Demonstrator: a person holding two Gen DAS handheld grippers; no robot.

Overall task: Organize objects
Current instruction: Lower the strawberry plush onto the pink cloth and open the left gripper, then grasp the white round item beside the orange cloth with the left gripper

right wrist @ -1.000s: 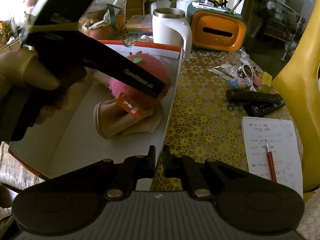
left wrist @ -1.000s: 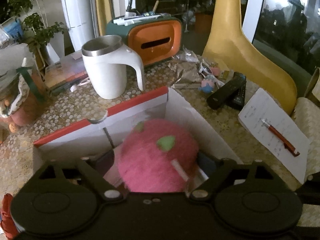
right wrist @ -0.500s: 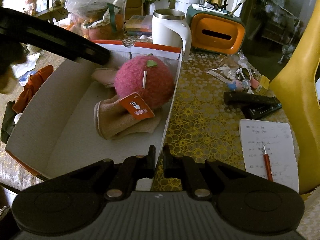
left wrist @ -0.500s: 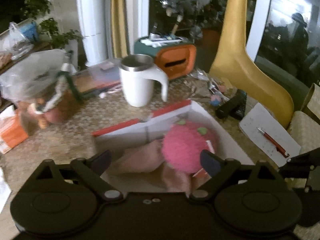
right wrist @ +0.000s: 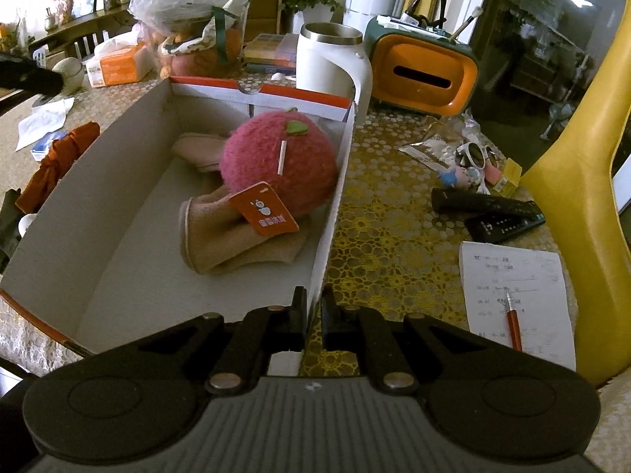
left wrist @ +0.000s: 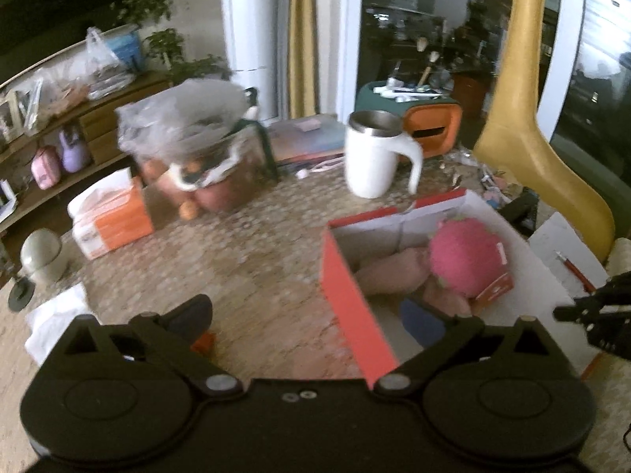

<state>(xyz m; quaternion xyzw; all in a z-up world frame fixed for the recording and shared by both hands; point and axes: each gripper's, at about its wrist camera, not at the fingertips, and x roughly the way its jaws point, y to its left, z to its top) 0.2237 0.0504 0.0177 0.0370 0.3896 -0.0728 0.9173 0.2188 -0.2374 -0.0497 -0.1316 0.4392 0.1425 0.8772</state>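
A white cardboard box (right wrist: 118,213) with red outer walls (left wrist: 347,295) stands on the table. Inside it a pink plush ball (right wrist: 276,161) with an orange tag (right wrist: 263,213) rests on beige slippers (right wrist: 236,244). My right gripper (right wrist: 313,303) is shut on the top edge of the box's right wall, near its front corner. My left gripper (left wrist: 307,317) hovers above the box's left wall, back from the plush (left wrist: 465,260). Its jaws are opening wide and grip nothing.
A white mug (right wrist: 327,63) and an orange tissue holder (right wrist: 422,75) stand behind the box. Remotes (right wrist: 489,209), a notepad with a red pen (right wrist: 512,276) and a yellow chair (right wrist: 583,157) are on its right. An orange cloth (right wrist: 59,157) lies left of it.
My left gripper has drawn back up and to the left, out of the box, and its jaws have spread wider. The plush stays in the box. The right gripper has kept still.
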